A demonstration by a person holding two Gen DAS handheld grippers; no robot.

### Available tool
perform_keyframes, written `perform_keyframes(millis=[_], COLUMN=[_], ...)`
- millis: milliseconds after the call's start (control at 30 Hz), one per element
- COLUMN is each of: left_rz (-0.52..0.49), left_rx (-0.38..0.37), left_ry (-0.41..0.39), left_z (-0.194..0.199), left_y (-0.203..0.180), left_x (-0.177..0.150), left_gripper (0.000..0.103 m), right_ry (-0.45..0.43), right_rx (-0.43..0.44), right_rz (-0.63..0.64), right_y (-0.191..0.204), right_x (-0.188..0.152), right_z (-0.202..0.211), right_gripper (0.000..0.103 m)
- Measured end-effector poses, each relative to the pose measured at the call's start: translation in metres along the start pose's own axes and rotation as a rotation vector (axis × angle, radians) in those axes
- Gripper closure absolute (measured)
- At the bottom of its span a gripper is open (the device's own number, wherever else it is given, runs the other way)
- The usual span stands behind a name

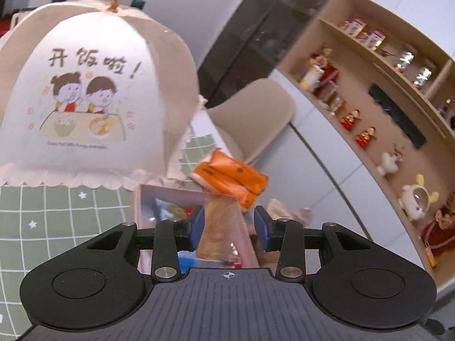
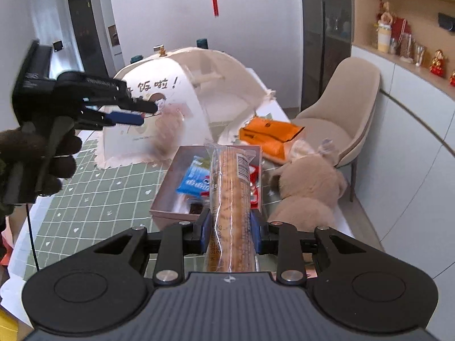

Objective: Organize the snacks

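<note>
My right gripper [image 2: 231, 228] is shut on a long clear sleeve of biscuits [image 2: 231, 199] and holds it above the near edge of a pink snack box [image 2: 163, 199]. The box holds a blue packet [image 2: 196, 177] and red packets [image 2: 254, 191]. My left gripper [image 1: 229, 227] is open. A blurred, falling clear packet of tan snack [image 1: 220, 231] is between its fingers, apart from the right pad. In the right wrist view the left gripper [image 2: 136, 112] is up and left of the box, with the blurred packet [image 2: 167, 130] below its tips. The box shows under it [image 1: 142, 199].
A white dome food cover [image 2: 176, 91] stands behind the box on the green checked tablecloth [image 2: 93, 193]. An orange tissue pack [image 2: 270, 135] and a tan plush toy [image 2: 310, 190] lie right of the box. A beige chair [image 2: 344, 113] and shelves stand at the right.
</note>
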State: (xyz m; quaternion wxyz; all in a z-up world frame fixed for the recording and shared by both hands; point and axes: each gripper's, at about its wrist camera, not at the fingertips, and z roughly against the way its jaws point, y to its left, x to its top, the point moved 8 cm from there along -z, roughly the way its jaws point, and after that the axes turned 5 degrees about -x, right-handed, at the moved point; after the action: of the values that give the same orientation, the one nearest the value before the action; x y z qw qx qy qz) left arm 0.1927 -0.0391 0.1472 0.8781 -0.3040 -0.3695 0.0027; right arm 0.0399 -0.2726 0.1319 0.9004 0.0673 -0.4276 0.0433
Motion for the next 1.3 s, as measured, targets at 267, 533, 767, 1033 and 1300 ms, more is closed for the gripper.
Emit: perform_keyframes(millis=[267,533,767,1033,1300], left_rz=[-0.009,0.123,0.148,0.002,-0.176], left_rx=[0.063,0.075,0.135,0.209,0.309], left_ry=[0.083,0.054,0.03,0.096,0.047], left_z=[0.039,0.072,0.092,0.063,0.033], left_y=[0.039,0.07,0.098,0.109,0.127], left_x=[-0.073,-0.105,-0.123,-0.177,-0.218], left_gripper=[0.061,0.061,0.061,0.061,0.061], right_ry=[-0.036,-0.026,-0.085,0.029,0.205], right_rx=[0.018,0.108,0.096,0.051,0.054], right_rz=[-0.068,-0.087,-0.072,0.054,0.134], right_y=[-0.018,0.032,0.048,0.078,0.128], right_x=[0.045,0.141,0.127,0.008,-0.123], right_z=[-0.01,-0.071,-0.079,-0.103,-0.152], right_gripper=[0.075,0.051,0.035,0.033,0.033])
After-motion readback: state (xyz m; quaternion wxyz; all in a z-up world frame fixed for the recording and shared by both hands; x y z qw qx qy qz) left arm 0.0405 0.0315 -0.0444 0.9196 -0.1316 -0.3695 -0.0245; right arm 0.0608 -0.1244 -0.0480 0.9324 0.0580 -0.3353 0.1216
